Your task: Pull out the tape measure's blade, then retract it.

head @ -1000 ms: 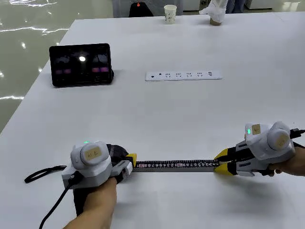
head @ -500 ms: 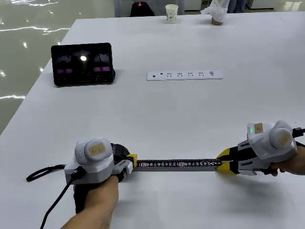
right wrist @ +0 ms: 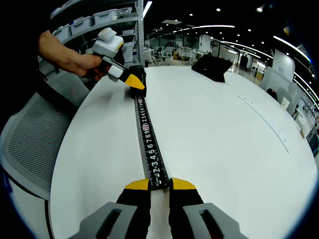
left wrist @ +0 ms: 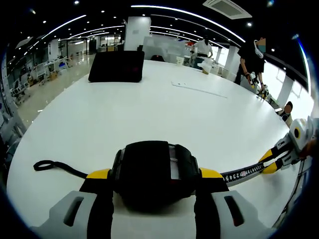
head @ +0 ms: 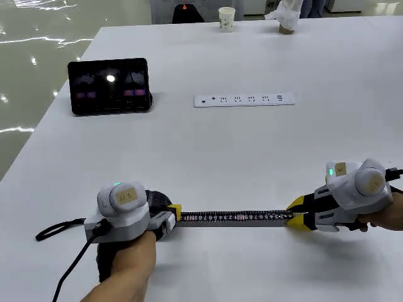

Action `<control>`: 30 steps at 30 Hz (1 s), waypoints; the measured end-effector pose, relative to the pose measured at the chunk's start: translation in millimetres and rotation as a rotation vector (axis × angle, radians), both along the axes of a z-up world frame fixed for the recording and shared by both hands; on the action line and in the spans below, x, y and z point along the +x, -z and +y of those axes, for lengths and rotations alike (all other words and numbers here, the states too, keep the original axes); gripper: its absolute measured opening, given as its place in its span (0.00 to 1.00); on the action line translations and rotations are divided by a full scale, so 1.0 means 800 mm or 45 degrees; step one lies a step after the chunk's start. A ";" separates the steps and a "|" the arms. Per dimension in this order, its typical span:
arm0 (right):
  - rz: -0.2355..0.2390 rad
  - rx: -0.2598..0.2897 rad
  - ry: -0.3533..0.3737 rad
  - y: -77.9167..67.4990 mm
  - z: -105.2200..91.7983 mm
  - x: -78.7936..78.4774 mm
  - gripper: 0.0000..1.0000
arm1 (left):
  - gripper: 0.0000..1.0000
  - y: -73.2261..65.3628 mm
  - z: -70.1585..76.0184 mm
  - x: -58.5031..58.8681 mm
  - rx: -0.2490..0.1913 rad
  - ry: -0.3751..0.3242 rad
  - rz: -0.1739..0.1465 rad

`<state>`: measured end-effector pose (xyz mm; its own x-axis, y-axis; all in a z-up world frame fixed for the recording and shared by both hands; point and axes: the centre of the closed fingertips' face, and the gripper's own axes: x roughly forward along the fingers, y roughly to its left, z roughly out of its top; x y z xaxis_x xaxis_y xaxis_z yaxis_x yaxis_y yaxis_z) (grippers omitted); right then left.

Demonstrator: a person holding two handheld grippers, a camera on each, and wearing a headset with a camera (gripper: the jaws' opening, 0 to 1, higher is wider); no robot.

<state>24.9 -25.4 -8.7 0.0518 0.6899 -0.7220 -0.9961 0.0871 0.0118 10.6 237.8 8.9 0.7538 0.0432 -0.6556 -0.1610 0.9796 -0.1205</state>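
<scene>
The black tape measure case (left wrist: 153, 172) sits on the white table, clamped between the yellow-tipped jaws of my left gripper (head: 165, 217); the case (head: 157, 202) is mostly hidden under that gripper in the head view. Its dark numbered blade (head: 236, 216) runs flat along the table to my right gripper (head: 296, 214). In the right gripper view the blade (right wrist: 148, 144) ends between the jaws, and my right gripper (right wrist: 159, 185) is shut on its tip. A black wrist strap (head: 55, 228) trails left from the case.
A black tablet (head: 109, 85) stands at the back left. A white power strip (head: 244, 99) lies mid-table, with a paper cup (head: 227, 17) at the far edge. A cable (head: 70, 277) hangs from the left gripper. People stand beyond the table in the left gripper view.
Almost nothing has moved: the blade stays pulled out at about the same length and both grippers keep their hold. The small shift of the picture comes from the head camera.
</scene>
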 end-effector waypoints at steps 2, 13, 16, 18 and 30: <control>0.001 0.000 0.001 0.000 0.000 0.000 0.10 | 0.61 0.000 0.000 0.000 -0.005 -0.003 0.007; 0.005 -0.003 -0.005 0.002 -0.003 0.002 0.10 | 0.61 0.000 -0.001 -0.001 -0.013 -0.002 0.008; 0.006 -0.003 -0.007 0.002 -0.003 0.002 0.10 | 0.61 0.000 -0.001 -0.001 -0.016 -0.003 0.010; 0.007 -0.002 -0.006 0.002 -0.003 0.002 0.10 | 0.61 0.000 -0.001 -0.001 -0.017 -0.002 0.011; 0.014 0.019 -0.035 0.004 0.018 -0.004 0.10 | 0.61 0.000 0.000 -0.001 -0.025 -0.006 0.013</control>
<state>22.0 -11.0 -11.8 0.0247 0.7019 -0.7118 -0.9979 0.0595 0.0241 10.1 237.5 8.5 0.7471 0.0343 -0.6639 -0.1673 0.9762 -0.1379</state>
